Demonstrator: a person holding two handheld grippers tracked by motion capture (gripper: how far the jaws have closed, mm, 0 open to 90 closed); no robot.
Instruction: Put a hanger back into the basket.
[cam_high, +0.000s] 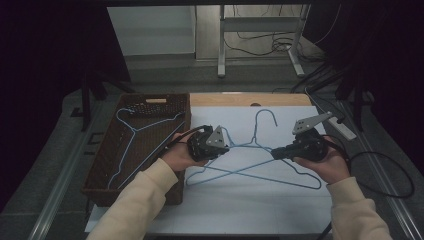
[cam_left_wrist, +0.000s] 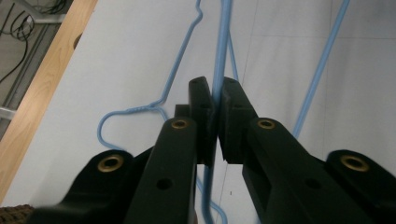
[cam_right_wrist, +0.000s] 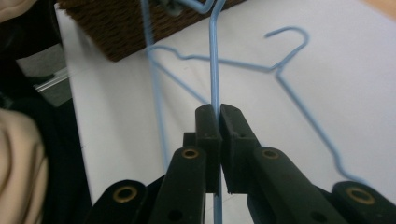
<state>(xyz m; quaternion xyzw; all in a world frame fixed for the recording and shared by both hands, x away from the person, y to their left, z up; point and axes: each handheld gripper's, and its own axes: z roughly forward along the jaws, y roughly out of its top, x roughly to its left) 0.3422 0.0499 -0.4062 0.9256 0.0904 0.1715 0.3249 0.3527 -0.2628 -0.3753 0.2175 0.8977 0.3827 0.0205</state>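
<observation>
The lower ends of both sleeves (cam_high: 140, 200) are cut off by the bottom edge of the high view, and the dark surroundings at the left and right of that frame cannot be made out. No writing or brand mark can be read anywhere.

Two thin, pale blue wire hangers are seen crossing on the white table (cam_high: 240, 210) at the centre of the high view. The hook of the upper hanger (cam_high: 256, 131) is pointed toward the top of the frame, while the lower hanger (cam_high: 260, 176) is spread toward the lower centre. Which of the two wires is gripped by each tool cannot be told for certain.

The left gripper (cam_high: 226, 148) is held at centre left; in the left gripper view its jaws are seen clamped tight on a blue wire running up the middle of the frame. The right gripper (cam_high: 275, 151) is held at centre right; in the right gripper view its jaws are likewise pressed together on a blue wire.

A third blue hanger (cam_high: 142, 131) is laid inside the brown wicker basket (cam_high: 100, 190) at the left of the high view.
</observation>
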